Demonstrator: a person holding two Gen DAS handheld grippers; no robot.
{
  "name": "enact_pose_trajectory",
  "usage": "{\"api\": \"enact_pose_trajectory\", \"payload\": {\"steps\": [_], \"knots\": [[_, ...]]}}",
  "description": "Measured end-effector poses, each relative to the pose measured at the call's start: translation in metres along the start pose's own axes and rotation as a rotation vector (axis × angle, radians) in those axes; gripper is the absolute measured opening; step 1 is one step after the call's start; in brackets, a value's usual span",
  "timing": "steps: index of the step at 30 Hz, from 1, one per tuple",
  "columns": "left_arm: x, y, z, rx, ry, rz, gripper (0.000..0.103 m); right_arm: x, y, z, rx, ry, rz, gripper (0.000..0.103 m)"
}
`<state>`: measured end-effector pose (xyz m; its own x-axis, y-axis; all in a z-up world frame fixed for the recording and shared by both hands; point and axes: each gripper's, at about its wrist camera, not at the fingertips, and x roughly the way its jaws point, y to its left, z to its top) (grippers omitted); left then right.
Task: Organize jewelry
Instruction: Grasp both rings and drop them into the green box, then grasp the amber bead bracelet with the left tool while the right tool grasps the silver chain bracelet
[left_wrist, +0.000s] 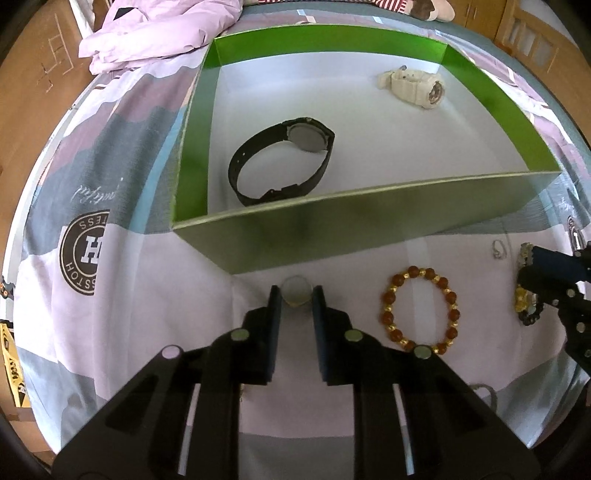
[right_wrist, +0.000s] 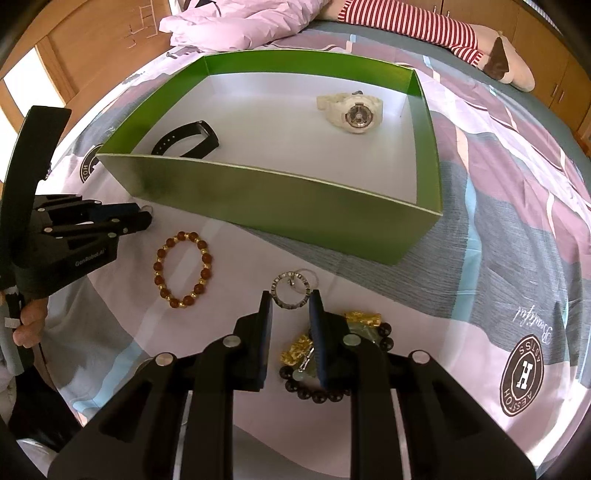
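The left gripper (left_wrist: 296, 295) pinches a small gold-rimmed watch (left_wrist: 295, 291) on the bedspread just near the green box (left_wrist: 369, 225); next, presumably, lift it over the near wall.

Left hand-held gripper (left_wrist: 296, 295) pinching round watch (left_wrist: 295, 290), green box (left_wrist: 369, 225)

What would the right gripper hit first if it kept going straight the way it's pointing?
Probably the silver ring lying on the bedsheet just beyond the right gripper. The green box sits farther along that line. Depth is hard to judge in the fisheye view.
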<state>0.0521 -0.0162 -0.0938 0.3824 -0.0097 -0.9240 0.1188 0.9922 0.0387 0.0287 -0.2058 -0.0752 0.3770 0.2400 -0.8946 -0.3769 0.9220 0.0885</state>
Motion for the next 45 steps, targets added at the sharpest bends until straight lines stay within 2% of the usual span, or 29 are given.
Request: {"api": "enact_pose_trajectory", "payload": {"steps": [11, 17, 19, 21, 24, 28, 30, 32, 35, 39, 42, 43, 45], "knots": [[-0.036, -0.006, -0.006, 0.031, -0.066, -0.062, 0.017, -0.004, 0.003, 0.0, -0.018, -0.011, 0.02, 0.02], [-0.062, -0.007, -0.003, 0.045, -0.158, -0.117, 0.017, -0.014, 0.007, 0.002, -0.022, -0.051, 0.06, 0.02], [-0.07, -0.008, 0.0, 0.042, -0.193, -0.128, 0.017, -0.019, 0.007, 0.004, -0.01, -0.067, 0.112, 0.02], [-0.08, -0.006, 0.003, 0.032, -0.239, -0.132, 0.017, -0.024, 0.005, 0.005, 0.009, -0.089, 0.161, 0.02], [-0.089, 0.001, 0.01, 0.0, -0.286, -0.136, 0.017, -0.039, 0.004, 0.007, 0.016, -0.163, 0.182, 0.02], [-0.087, 0.007, 0.028, -0.053, -0.306, -0.132, 0.017, -0.059, -0.002, 0.016, 0.064, -0.289, 0.243, 0.02], [-0.079, 0.009, 0.038, -0.07, -0.305, -0.141, 0.017, -0.064, -0.008, 0.024, 0.087, -0.345, 0.218, 0.02], [-0.066, 0.012, 0.046, -0.086, -0.285, -0.125, 0.017, -0.061, -0.012, 0.032, 0.101, -0.374, 0.152, 0.02], [-0.052, 0.019, 0.05, -0.125, -0.245, -0.15, 0.017, -0.045, -0.019, 0.039, 0.141, -0.37, 0.088, 0.02], [-0.045, 0.021, 0.053, -0.135, -0.233, -0.155, 0.017, -0.028, -0.03, 0.042, 0.193, -0.353, 0.081, 0.02], [-0.044, 0.023, 0.052, -0.154, -0.222, -0.168, 0.032, -0.022, -0.029, 0.043, 0.184, -0.341, 0.067, 0.02], [-0.044, 0.024, 0.051, -0.16, -0.221, -0.171, 0.032, -0.021, -0.027, 0.044, 0.18, -0.339, 0.058, 0.022], [-0.046, 0.027, 0.051, -0.168, -0.22, -0.184, 0.034, -0.023, -0.025, 0.044, 0.178, -0.333, 0.053, 0.042]]}}
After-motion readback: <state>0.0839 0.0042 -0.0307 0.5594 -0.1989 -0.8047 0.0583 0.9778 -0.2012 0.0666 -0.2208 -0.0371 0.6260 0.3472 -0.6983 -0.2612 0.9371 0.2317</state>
